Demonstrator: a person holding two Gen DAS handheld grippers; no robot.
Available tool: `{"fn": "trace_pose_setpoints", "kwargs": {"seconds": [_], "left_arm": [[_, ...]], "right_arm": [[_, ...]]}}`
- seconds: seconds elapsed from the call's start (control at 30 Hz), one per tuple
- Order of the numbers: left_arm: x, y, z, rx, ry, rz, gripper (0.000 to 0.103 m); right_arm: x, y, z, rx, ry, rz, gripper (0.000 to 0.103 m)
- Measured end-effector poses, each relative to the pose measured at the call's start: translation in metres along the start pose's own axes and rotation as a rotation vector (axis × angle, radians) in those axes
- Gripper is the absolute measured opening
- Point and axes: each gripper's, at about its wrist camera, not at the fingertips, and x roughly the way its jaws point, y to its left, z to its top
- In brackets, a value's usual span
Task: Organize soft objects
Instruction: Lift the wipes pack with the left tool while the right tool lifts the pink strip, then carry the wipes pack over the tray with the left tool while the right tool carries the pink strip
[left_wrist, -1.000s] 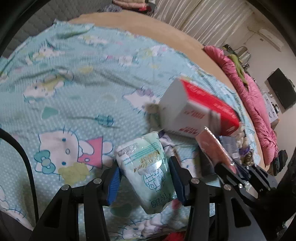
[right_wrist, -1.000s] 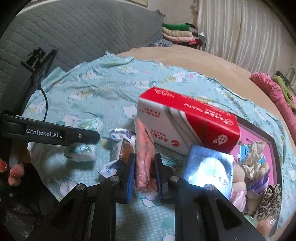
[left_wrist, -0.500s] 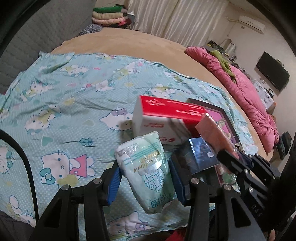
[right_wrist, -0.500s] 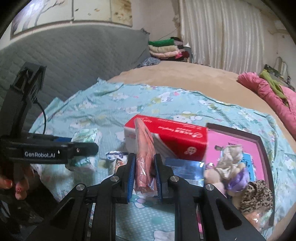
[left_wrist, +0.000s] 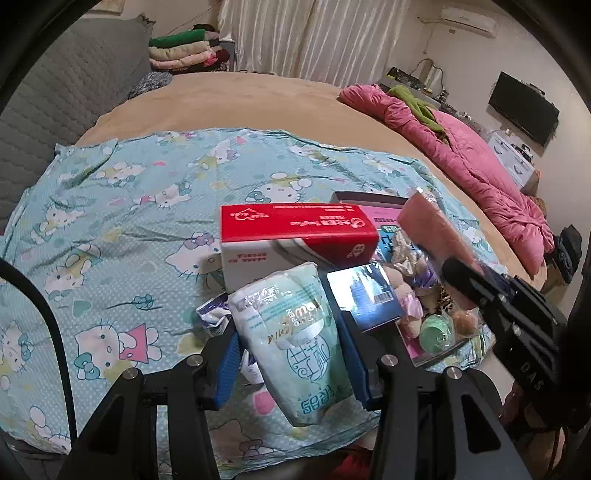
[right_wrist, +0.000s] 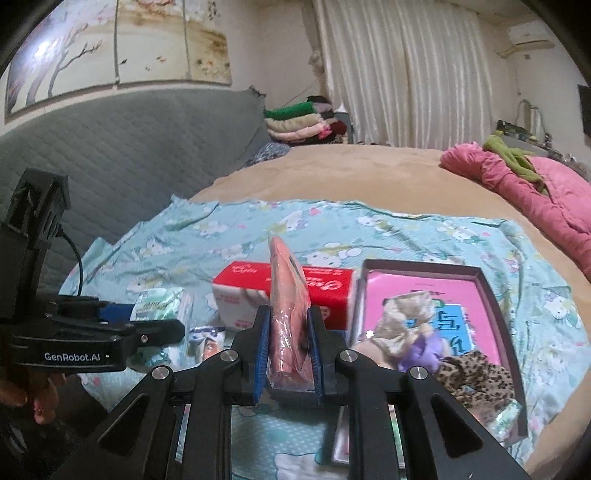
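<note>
Above bedspread | left gripper (left_wrist: 291, 339) clamps pale-green wipes pack (left_wrist: 295, 332) | right gripper (right_wrist: 290, 354) pinches flat pink, perhaps plastic-wrapped, packet (right_wrist: 288, 314)

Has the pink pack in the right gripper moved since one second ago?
Yes. The pink pack has gone up: it now rises above the red box, which it did not before.

Your red tissue box (right_wrist: 295, 291) is half hidden behind the pink pack (right_wrist: 288, 317) you're holding. The blue pack (left_wrist: 364, 295) glares white, label unreadable. The tray (right_wrist: 495, 306) runs under the gripper frame, contents a blurred jumble.
</note>
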Motion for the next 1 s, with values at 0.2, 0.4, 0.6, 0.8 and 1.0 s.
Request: {"fn": "trace_pose_setpoints", "kwargs": {"seconds": [0.2, 0.4, 0.6, 0.8, 1.0], "left_arm": [[-0.001, -0.016, 0.003, 0.030, -0.003, 0.002, 0.050], [0.000, -0.036, 0.008, 0.067, -0.007, -0.003, 0.050], [0.002, -0.056, 0.013, 0.108, -0.012, -0.011, 0.050], [0.006, -0.074, 0.020, 0.144, -0.019, -0.022, 0.050], [0.016, -0.091, 0.027, 0.172, -0.016, -0.031, 0.050]], "right_arm": [[-0.014, -0.024, 0.000, 0.052, -0.033, -0.033, 0.020], [-0.030, -0.048, -0.003, 0.108, -0.063, -0.067, 0.020], [-0.043, -0.073, -0.005, 0.171, -0.096, -0.103, 0.020], [-0.055, -0.097, -0.010, 0.234, -0.116, -0.142, 0.020], [-0.060, -0.120, -0.016, 0.287, -0.124, -0.169, 0.020]]}}
